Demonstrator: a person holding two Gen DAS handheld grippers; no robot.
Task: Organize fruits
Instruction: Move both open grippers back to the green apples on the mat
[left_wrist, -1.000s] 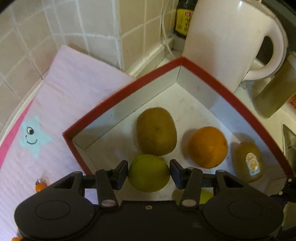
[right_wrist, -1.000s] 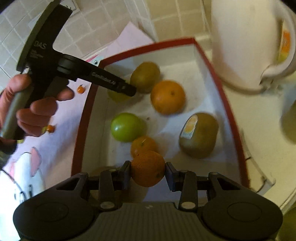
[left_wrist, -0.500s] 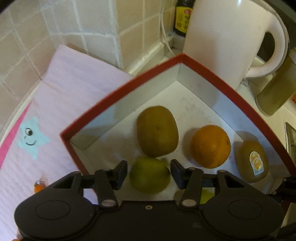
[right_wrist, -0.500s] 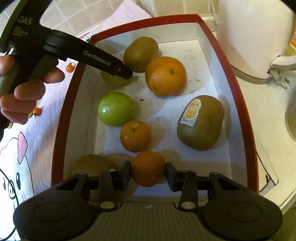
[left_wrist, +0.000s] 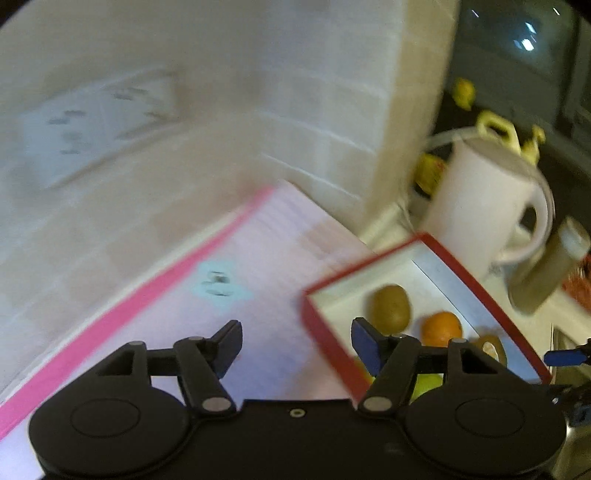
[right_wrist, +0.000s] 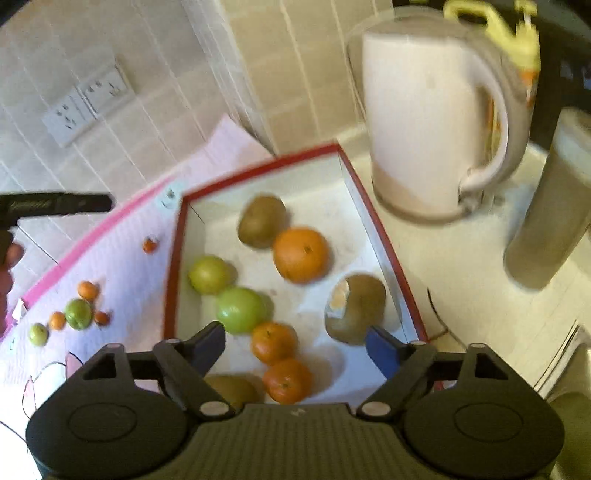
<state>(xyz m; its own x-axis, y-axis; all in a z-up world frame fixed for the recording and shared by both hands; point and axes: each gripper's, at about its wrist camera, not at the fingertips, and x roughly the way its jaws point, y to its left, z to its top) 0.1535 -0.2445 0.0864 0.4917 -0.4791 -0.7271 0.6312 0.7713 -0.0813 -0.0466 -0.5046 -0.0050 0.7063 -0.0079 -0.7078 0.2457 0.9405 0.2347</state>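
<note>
A red-rimmed white box (right_wrist: 384, 240) holds kiwis (right_wrist: 261, 220), an orange (right_wrist: 301, 254), green fruits (right_wrist: 241, 309) and two small mandarins (right_wrist: 287, 380). My right gripper (right_wrist: 295, 349) is open and empty above the box's near end, over the mandarins. My left gripper (left_wrist: 295, 345) is open and empty, raised over the pink mat (left_wrist: 258, 258) left of the box (left_wrist: 325, 339). It also shows at the left edge of the right wrist view (right_wrist: 55, 204). Several small fruits (right_wrist: 78, 313) lie on the mat.
A white kettle (right_wrist: 428, 122) stands just behind the box's right corner. A tall grey-green container (right_wrist: 550, 214) stands right of it. A tiled wall with sockets (right_wrist: 86, 99) is behind the mat. A sink edge (right_wrist: 569, 354) is at right.
Both grippers opened and pulled up and back. The left let go of the green fruit and swung left over the mat; the right let go of the mandarin, which now lies in the box.
</note>
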